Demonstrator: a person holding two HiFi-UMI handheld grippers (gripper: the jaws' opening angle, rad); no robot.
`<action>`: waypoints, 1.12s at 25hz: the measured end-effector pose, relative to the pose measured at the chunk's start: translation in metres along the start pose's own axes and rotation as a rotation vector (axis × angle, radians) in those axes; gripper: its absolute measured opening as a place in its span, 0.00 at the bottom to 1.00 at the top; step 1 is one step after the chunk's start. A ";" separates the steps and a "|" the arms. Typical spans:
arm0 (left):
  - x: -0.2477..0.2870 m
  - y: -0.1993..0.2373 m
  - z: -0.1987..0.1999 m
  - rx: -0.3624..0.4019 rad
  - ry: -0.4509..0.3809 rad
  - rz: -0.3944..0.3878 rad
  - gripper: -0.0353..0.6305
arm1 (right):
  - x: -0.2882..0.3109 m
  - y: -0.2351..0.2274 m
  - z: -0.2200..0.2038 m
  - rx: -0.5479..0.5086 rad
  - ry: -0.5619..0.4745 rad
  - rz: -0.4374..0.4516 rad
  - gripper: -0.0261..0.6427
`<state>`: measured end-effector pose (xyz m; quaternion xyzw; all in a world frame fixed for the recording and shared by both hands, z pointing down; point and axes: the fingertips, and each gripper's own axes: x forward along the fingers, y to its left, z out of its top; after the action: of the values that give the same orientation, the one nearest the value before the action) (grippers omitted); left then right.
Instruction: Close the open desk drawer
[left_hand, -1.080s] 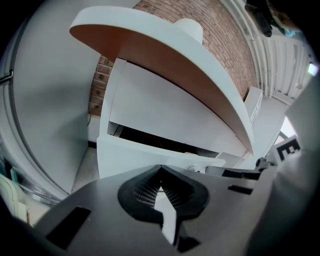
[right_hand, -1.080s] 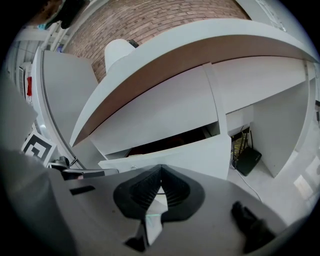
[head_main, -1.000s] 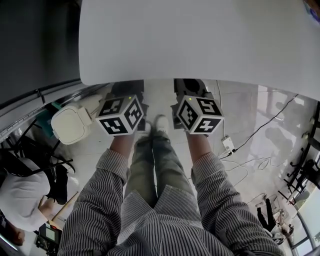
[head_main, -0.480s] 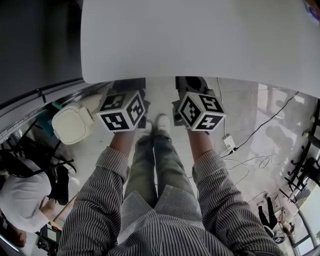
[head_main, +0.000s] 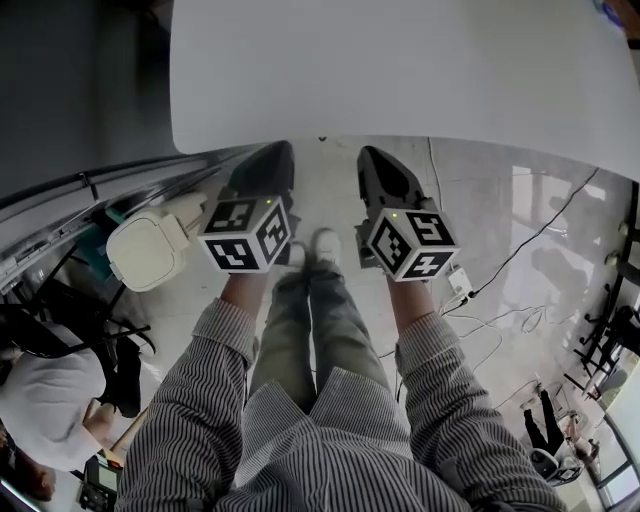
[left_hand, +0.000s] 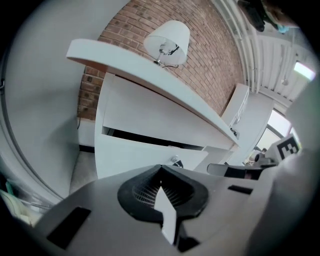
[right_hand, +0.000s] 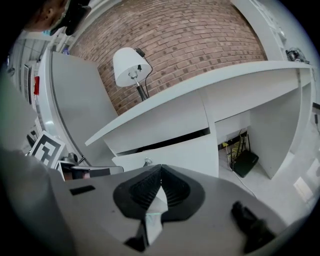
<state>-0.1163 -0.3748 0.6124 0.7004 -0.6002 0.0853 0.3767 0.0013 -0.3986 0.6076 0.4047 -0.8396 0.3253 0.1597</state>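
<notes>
Short of the ajar drawer (left_hand: 135, 155), hovering with left gripper (left_hand: 160, 169) and right gripper (right_hand: 160, 168) fingers pressed together, empty; risks jamming it crooked with a lopsided shove

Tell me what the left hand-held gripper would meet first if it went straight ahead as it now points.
Probably the white drawer front, close to its knob. The left hand-held gripper, jaws together, points there. How far off it is remains unclear.
</notes>
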 end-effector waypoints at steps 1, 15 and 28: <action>-0.004 -0.005 0.000 0.011 -0.001 -0.015 0.07 | -0.005 0.002 0.001 0.001 -0.005 0.000 0.06; -0.121 -0.072 0.040 0.130 -0.156 -0.216 0.07 | -0.105 0.085 0.037 -0.045 -0.146 0.062 0.06; -0.222 -0.097 0.065 0.140 -0.158 -0.285 0.07 | -0.194 0.150 0.075 -0.121 -0.220 0.032 0.06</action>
<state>-0.1090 -0.2438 0.3988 0.8076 -0.5150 0.0173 0.2867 0.0040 -0.2685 0.3863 0.4141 -0.8765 0.2299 0.0854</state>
